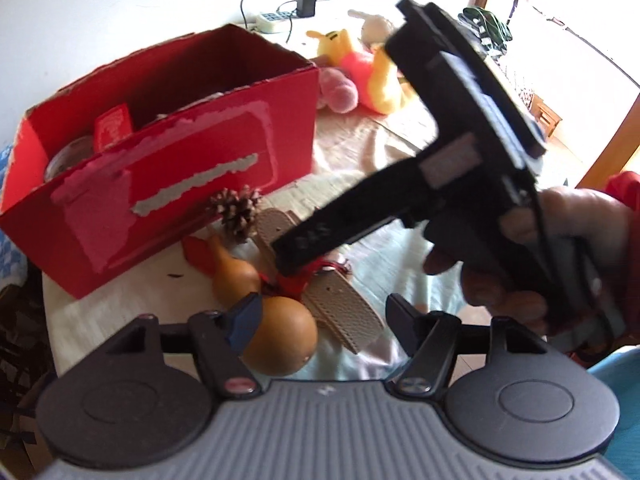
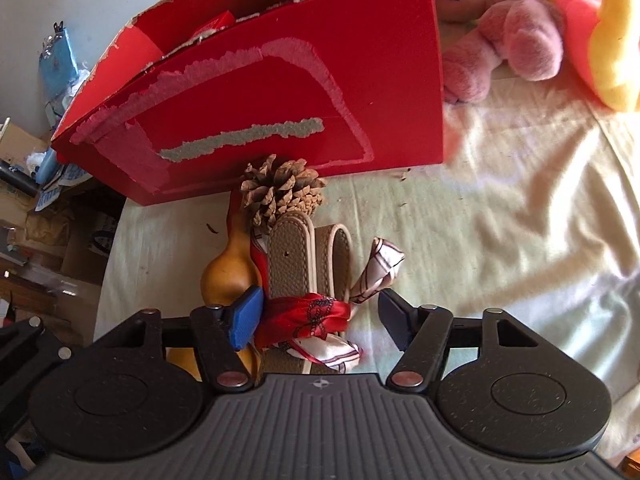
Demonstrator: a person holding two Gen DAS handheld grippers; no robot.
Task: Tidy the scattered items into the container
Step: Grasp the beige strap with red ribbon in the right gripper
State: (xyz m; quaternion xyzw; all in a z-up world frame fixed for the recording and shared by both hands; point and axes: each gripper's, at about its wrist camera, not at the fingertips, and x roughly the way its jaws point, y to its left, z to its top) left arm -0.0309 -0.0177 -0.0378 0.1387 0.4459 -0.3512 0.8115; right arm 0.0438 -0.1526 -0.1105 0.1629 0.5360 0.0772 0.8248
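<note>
A red cardboard box [image 1: 180, 168] stands on the cloth-covered table; it also shows in the right wrist view [image 2: 280, 92]. In front of it lie a pine cone [image 2: 280, 192], a brown gourd [image 1: 276, 336], a tan belt [image 2: 304, 260] and a red and white scarf [image 2: 316, 320] tied round the belt. My right gripper [image 2: 320, 316] is open, its fingers on either side of the scarf and belt. In the left wrist view the right gripper [image 1: 296, 248] reaches down onto the scarf. My left gripper [image 1: 324, 320] is open and empty, just above the gourd.
Plush toys, pink [image 2: 516, 44] and yellow [image 1: 372, 68], lie behind and right of the box. A power strip with a charger [image 1: 280, 16] sits at the back. The box holds a red packet [image 1: 114, 128] and a round item. Clutter lies on the floor at left [image 2: 40, 200].
</note>
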